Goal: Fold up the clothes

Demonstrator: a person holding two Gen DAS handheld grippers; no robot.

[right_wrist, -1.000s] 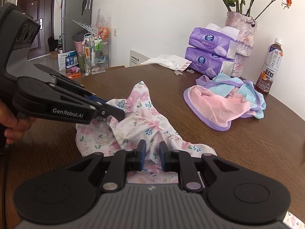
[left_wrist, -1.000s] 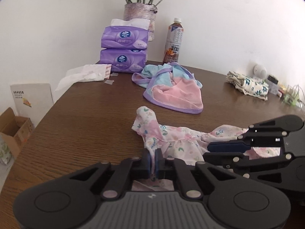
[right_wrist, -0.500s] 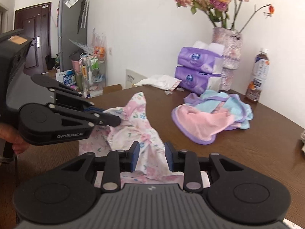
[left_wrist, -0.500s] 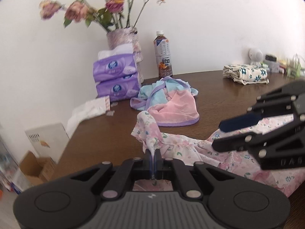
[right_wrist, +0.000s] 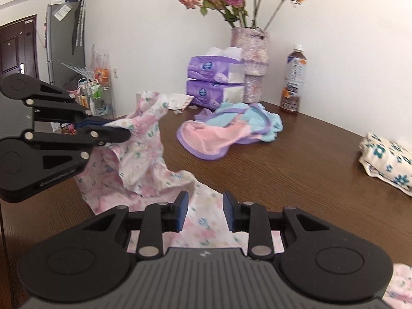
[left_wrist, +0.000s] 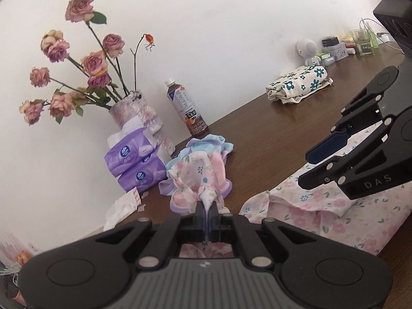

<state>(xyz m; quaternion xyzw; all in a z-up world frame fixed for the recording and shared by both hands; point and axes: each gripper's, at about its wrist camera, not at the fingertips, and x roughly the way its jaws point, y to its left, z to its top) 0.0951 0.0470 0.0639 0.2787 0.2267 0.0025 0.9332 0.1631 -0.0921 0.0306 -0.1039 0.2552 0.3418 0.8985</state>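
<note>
Left gripper (left_wrist: 207, 212): 2 fingers pressed together, pinching a bunched fold of the pink floral cotton garment (left_wrist: 334, 206). Pinched fold raised above the dark brown wooden table (left_wrist: 257, 128); rest of garment draped down and spread flat on the table.

Right gripper (right_wrist: 204, 212): blue-padded fingers (right_wrist: 181, 212) spread apart, holding nothing, positioned just above the flat part of the garment (right_wrist: 144, 154). Contact with fabric: cannot tell.

Same left gripper (right_wrist: 113, 131) visible at left in right wrist view, closed on the lifted fold.

Behind on table: crumpled pink, blue and purple garment (right_wrist: 226, 131), folded cream cloth with blue flowers (right_wrist: 386, 162), 2 purple tissue packs (right_wrist: 213, 79), brown drink bottle (right_wrist: 293, 79), vase of dried roses (right_wrist: 252, 61).
</note>
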